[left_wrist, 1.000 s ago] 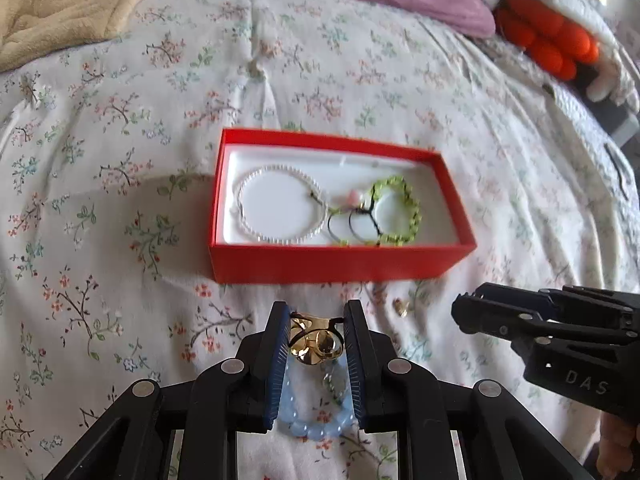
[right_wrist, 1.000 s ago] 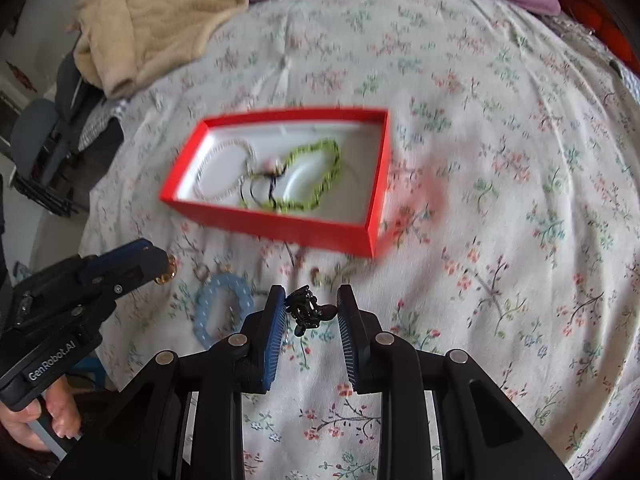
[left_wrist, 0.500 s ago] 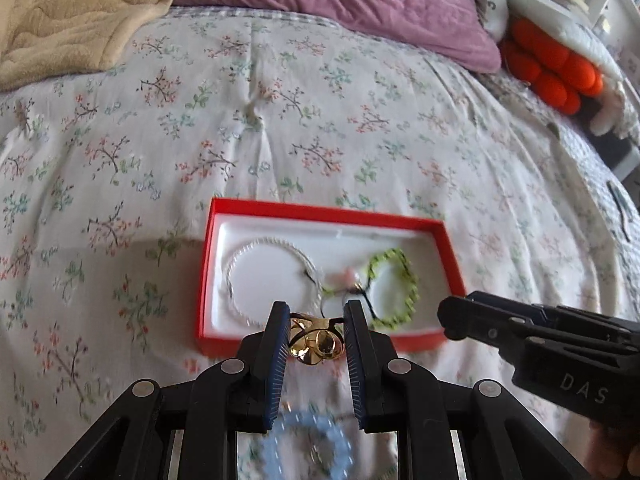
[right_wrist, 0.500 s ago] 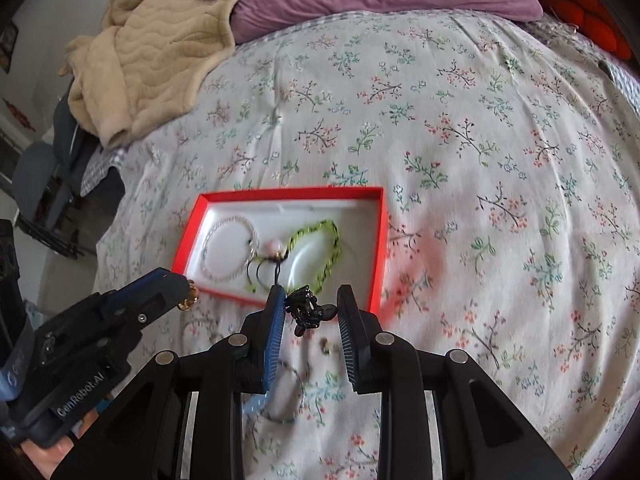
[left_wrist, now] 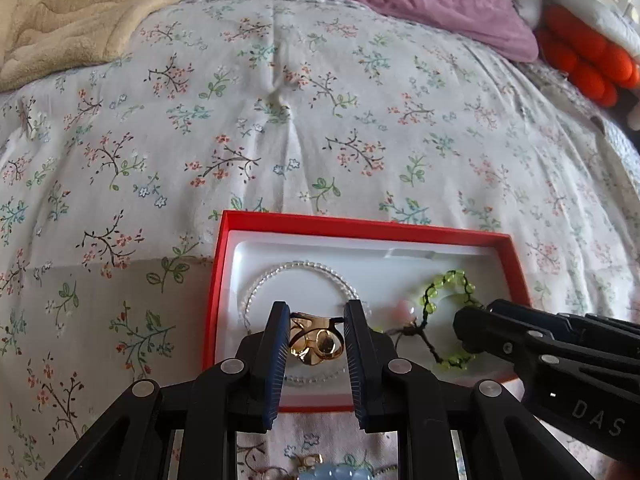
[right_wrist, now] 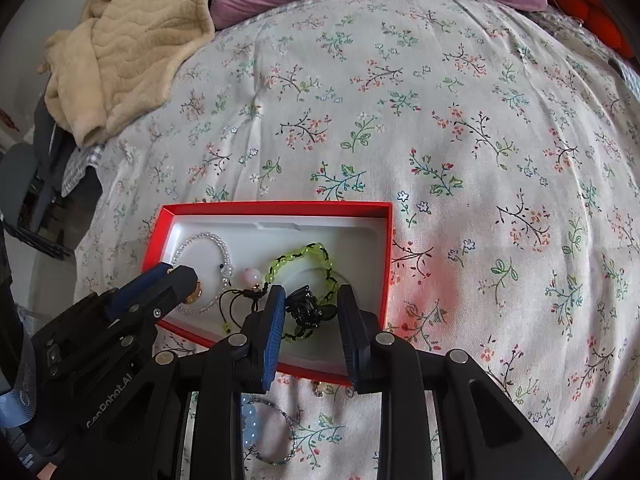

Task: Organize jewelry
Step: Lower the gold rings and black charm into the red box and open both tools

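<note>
Mid-task, roughly halfway by my read. Already in the red box (left_wrist: 218,300) on the bed (left_wrist: 320,120): clear bead bracelet (right_wrist: 224,248), green bead bracelet (right_wrist: 316,252), pink bead on black cord (right_wrist: 249,278).

In transit: left gripper (left_wrist: 316,344) clamped narrow on a gold ring (left_wrist: 316,342), over the box's left half above the clear bracelet. Right gripper (right_wrist: 311,312) clamped narrow on a small black ornament (right_wrist: 308,308), over the right half above the green bracelet. Neither released yet.

Left on the bedspread, just outside the box's near wall: blue bead bracelet (right_wrist: 250,416), thin silver-looking bangle (right_wrist: 280,440), a couple of small gold pieces (left_wrist: 308,460), too small to identify.
</note>
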### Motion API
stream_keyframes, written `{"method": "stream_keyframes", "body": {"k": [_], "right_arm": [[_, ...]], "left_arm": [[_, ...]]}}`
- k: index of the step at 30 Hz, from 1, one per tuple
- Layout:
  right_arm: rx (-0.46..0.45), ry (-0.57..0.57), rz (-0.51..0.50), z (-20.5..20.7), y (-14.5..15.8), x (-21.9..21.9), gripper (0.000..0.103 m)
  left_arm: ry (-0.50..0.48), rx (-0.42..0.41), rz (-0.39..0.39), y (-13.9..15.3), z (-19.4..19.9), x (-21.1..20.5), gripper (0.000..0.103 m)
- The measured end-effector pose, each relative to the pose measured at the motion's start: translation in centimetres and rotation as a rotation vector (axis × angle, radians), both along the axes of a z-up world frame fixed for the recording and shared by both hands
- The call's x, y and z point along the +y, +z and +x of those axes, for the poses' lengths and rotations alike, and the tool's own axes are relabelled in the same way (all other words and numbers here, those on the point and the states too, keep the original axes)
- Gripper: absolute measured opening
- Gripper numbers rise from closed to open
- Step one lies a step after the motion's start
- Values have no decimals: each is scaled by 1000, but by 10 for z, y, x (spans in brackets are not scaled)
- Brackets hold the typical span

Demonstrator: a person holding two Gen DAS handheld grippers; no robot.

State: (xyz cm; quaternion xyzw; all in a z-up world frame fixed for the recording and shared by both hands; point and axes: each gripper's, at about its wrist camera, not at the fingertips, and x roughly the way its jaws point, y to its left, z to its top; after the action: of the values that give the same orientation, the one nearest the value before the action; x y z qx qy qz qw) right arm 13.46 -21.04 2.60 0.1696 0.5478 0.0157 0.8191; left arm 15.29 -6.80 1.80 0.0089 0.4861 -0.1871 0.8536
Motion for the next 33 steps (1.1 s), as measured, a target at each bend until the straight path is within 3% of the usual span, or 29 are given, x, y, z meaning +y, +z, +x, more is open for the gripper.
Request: {"method": "stream_keyframes", "body": {"k": [10, 12, 18, 24, 33], "right_arm": [[6, 2, 2, 0, -2, 0, 30], [4, 6, 6, -2, 0, 0, 32], [-21, 13, -4, -12, 11, -1, 47], [-46, 19, 4, -28, 21, -4, 49], [-54, 45, -50, -57, 27, -2, 61]], "left_arm": [[-5, -6, 17, 2, -3, 0, 24], [-5, -12, 24, 4, -5, 2, 33], [-3, -25, 30, 13, -14, 10, 46], [-4, -35, 34, 20, -29, 20, 60], [-17, -19, 41, 19, -52, 35, 81]]}}
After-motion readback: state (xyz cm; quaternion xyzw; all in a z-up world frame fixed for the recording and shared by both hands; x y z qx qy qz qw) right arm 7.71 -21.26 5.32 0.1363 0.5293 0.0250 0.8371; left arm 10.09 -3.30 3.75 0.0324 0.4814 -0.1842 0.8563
